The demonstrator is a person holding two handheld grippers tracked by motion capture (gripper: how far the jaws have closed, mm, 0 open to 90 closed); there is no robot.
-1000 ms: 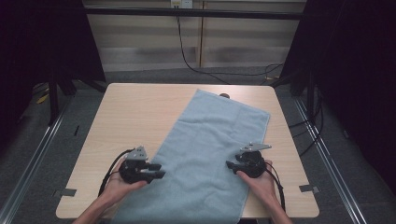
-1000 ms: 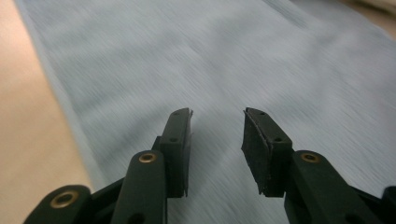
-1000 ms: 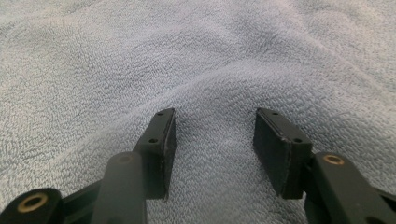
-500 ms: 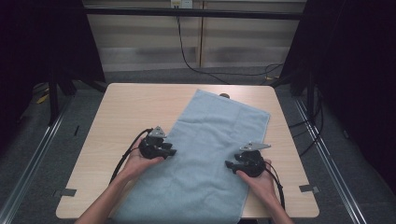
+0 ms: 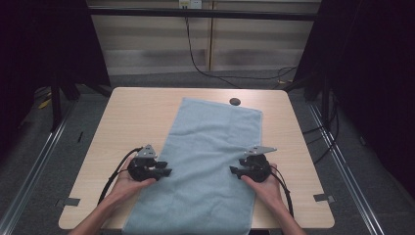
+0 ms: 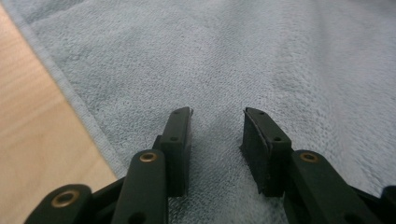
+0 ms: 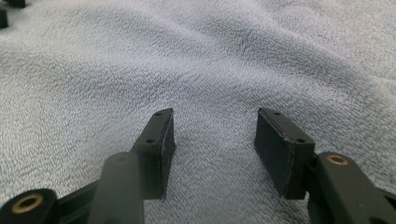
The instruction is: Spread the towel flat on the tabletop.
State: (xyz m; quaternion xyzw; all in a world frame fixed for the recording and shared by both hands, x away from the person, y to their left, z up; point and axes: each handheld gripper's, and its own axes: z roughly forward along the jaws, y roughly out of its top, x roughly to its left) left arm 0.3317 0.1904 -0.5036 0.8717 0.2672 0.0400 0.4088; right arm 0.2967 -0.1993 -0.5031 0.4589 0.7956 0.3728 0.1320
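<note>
A light blue towel [image 5: 210, 156] lies flat along the wooden table [image 5: 132, 117], from its near edge toward the far side. My left gripper [image 5: 168, 172] rests at the towel's left edge, held in a hand. Its jaws stand open over the terry cloth [image 6: 280, 60] with nothing between them, and bare wood [image 6: 28, 121] shows just left of the hem. My right gripper [image 5: 233, 170] sits on the towel near its right edge. It is open too, with its fingertips [image 7: 161, 123] down on rumpled cloth [image 7: 210, 51].
A round black cable hole [image 5: 235, 101] sits in the table just beyond the towel's far edge. Black cables [image 5: 110, 178] trail from both grippers toward the near edge. Bare wood lies left and right of the towel.
The left gripper went forward along the towel's left edge, then came back toward the near side. The towel's far end has shifted left, uncovering the cable hole. The right gripper barely moved.
</note>
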